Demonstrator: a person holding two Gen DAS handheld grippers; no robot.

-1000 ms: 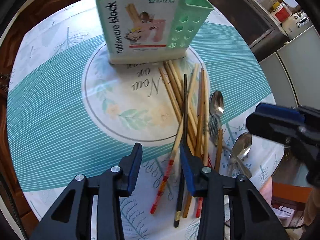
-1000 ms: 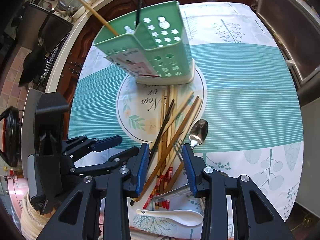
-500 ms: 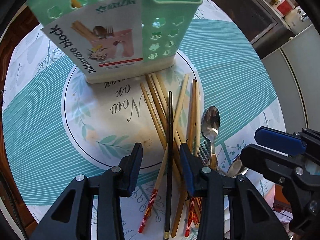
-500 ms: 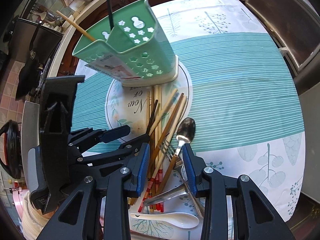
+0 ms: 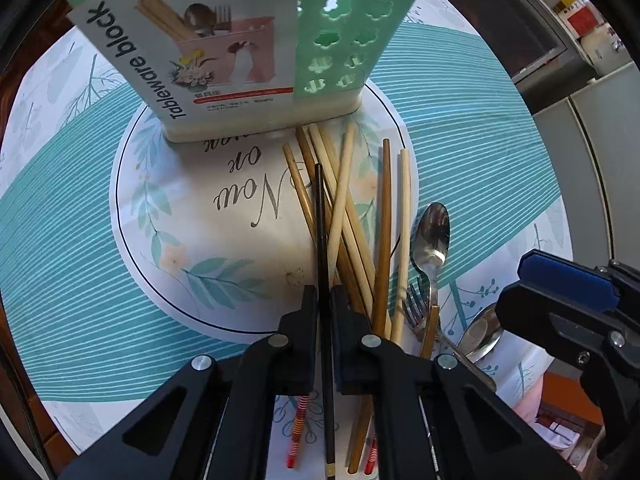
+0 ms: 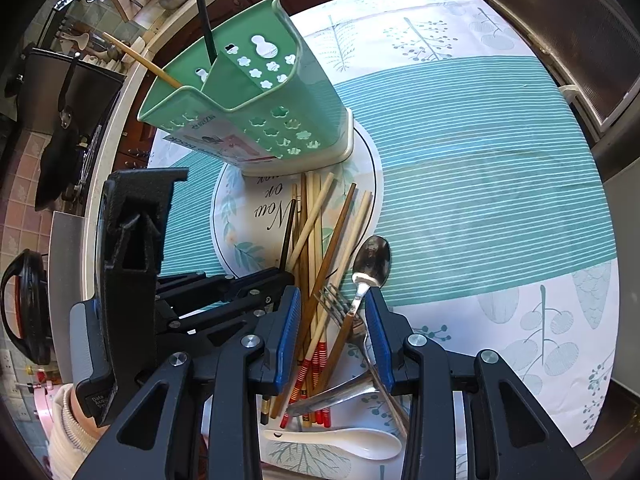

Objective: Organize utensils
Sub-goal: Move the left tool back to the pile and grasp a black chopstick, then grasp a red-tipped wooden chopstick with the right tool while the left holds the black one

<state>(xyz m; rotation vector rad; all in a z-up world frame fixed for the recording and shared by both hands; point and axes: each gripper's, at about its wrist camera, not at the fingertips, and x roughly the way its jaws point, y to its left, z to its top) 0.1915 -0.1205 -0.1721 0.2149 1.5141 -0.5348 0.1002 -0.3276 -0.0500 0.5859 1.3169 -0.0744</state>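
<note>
L wrist view: left gripper (image 5: 325, 308) clenched on the black chopstick (image 5: 320, 220), pads pinching it mid-shaft. Stick lies along the finger line, so presumably it can be lifted w/o twisting. It sits at the left side of the chopstick pile (image 5: 360, 216), just below the green holder (image 5: 256, 40) near table (image 5: 60, 240) centre. Steel spoon (image 5: 432, 236) and fork (image 5: 416, 308) lie right of the pile.

R wrist view: right gripper (image 6: 332, 336) released, jaws apart, nothing pinched; it straddles the fork handle and red-striped chopstick ends (image 6: 316, 360), probably lining up the next pick. White spoon (image 6: 340, 442) lies crosswise near the table's near edge. Holder already carries one black and one wooden stick; likely destination.
</note>
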